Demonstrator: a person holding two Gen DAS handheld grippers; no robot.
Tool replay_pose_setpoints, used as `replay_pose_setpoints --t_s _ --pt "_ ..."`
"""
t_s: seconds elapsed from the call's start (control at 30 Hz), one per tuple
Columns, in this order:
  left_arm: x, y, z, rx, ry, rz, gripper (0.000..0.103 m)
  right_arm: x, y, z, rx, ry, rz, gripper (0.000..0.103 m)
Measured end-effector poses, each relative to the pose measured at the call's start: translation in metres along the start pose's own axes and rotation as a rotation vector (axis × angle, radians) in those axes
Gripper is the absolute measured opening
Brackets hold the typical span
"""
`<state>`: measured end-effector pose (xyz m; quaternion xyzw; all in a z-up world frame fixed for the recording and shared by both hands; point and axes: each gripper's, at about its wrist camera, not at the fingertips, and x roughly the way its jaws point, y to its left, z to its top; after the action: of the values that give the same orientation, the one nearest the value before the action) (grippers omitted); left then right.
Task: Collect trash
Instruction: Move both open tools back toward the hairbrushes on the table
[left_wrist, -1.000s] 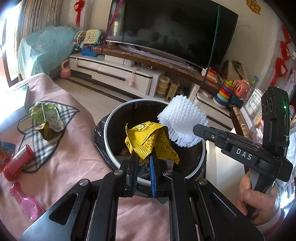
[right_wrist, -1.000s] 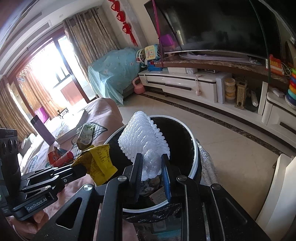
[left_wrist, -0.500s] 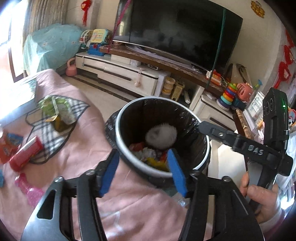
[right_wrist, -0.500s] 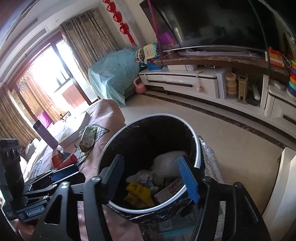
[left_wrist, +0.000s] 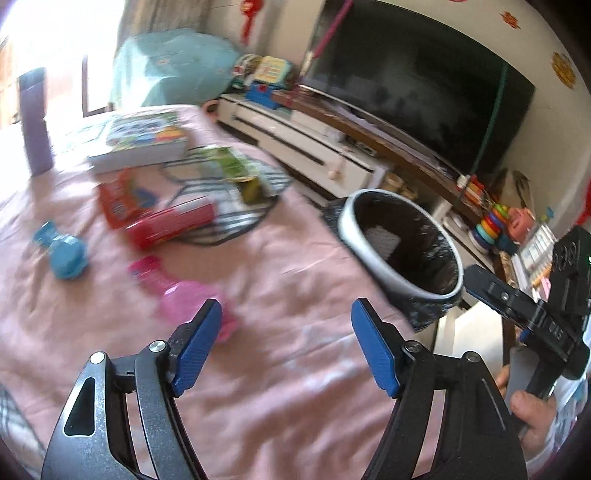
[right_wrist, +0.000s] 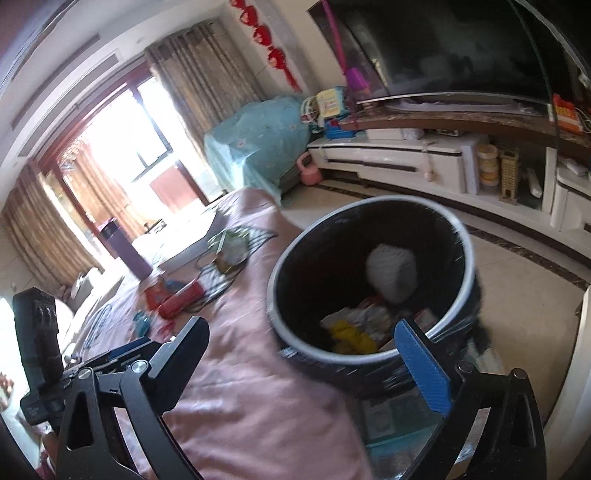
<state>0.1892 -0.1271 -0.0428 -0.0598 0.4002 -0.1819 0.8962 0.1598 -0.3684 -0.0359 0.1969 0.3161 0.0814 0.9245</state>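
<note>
The white-rimmed, black-lined trash bin (right_wrist: 273, 295) stands at the edge of the pink-covered surface. Inside it lie a white foam net (right_wrist: 391, 269) and a yellow wrapper (right_wrist: 351, 336) among other scraps. My right gripper (right_wrist: 301, 332) hovers at the bin's near rim, jaws opening wide, nothing between them. My left gripper (left_wrist: 286, 321) is over the pink cover, left of the bin (left_wrist: 351, 236), jaws opening and empty. On the cover lie a green carton (left_wrist: 236, 173), a red pack (left_wrist: 170, 225), an orange wrapper (left_wrist: 122, 203), a pink bottle (left_wrist: 177, 291) and a blue bottle (left_wrist: 66, 254).
A stack of books (left_wrist: 144, 140) and a purple cup (left_wrist: 35, 122) sit at the cover's far side. A TV cabinet (right_wrist: 406, 162) with toys runs along the wall behind the bin. A hand (left_wrist: 532, 410) holds the right gripper (left_wrist: 480, 280) beside the bin.
Both grippers opened; the yellow wrapper and the white foam net dropped into the bin. My left gripper then swung left over the cover, and my right gripper drew back a little.
</note>
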Motion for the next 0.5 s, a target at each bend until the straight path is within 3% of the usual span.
replay_pose_setpoints --t_s 0.5 --pt "-0.048 0.099 -0.028 -0.154 -0.02 0.138 0.074 0.025 0.076 -0.038 -0.125 0.088 0.083 0.101"
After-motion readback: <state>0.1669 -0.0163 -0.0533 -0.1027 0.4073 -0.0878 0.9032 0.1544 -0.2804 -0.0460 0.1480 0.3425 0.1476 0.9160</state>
